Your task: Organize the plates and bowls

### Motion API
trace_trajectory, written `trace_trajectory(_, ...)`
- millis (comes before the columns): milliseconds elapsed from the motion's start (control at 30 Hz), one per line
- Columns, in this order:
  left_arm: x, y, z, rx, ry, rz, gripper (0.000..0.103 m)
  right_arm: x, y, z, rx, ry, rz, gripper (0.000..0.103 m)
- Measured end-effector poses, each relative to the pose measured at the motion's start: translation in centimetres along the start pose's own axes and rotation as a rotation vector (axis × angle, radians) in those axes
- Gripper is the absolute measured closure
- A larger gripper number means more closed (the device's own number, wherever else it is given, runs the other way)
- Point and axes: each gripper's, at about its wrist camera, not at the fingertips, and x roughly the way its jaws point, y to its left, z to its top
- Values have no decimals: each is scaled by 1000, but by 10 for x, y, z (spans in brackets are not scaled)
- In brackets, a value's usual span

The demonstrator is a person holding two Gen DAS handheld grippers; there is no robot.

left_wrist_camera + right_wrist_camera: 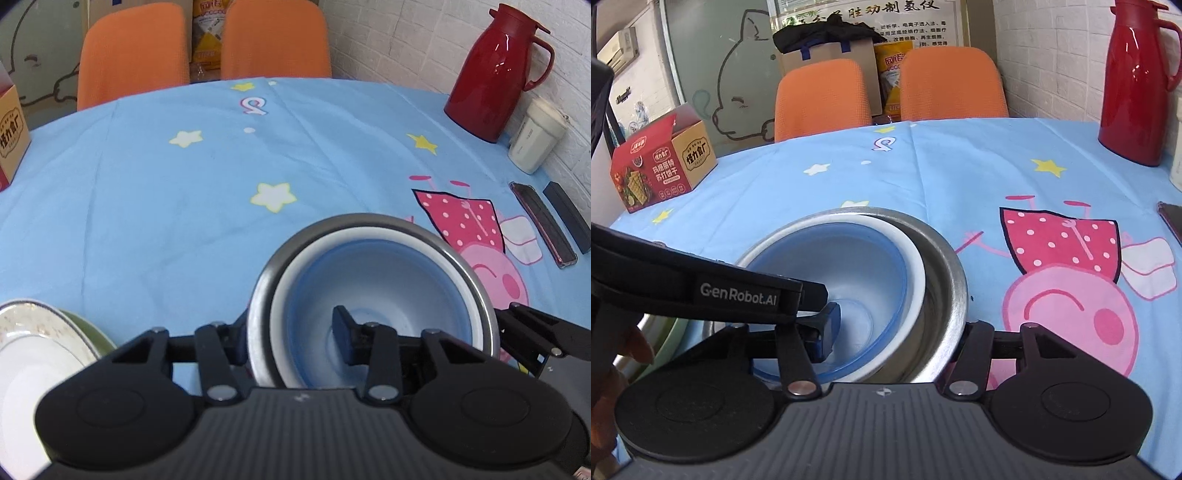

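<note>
A steel bowl sits on the blue tablecloth with a white, blue-lined bowl nested inside it. My left gripper straddles the near-left rims, one finger inside the white bowl and one outside the steel bowl, apparently closed on them. In the right wrist view the same steel bowl and white bowl lie just ahead. My right gripper straddles the near rims, one finger inside, one outside at the right. A white patterned plate rests on a green dish at lower left.
A red thermos and a cream cup stand at the far right by the wall. Two dark flat items lie near them. A cracker box stands far left. Two orange chairs are behind the table.
</note>
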Motion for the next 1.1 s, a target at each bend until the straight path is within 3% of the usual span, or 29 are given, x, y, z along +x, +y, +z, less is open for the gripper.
trace_trajectory(400, -37, -12, 20, -17, -100, -19, 64, -29, 7, 23, 2, -82, -47, 5)
trace_trajectory(567, -67, -2, 18, -36, -162, 10, 64, -43, 23, 32, -32, -124, -26, 3)
trace_trajectory(733, -100, 31, 10, -90, -221, 75, 64, -49, 59, 40, -87, -158, 41, 0)
trace_trajectory(867, -127, 66, -8, -149, -253, 172, 64, -44, 98, 41, -134, -169, 138, 0)
trace_trajectory(1100, -142, 129, -50, -281, -222, 269, 64, -22, 162, 21, -195, -93, 306, 0)
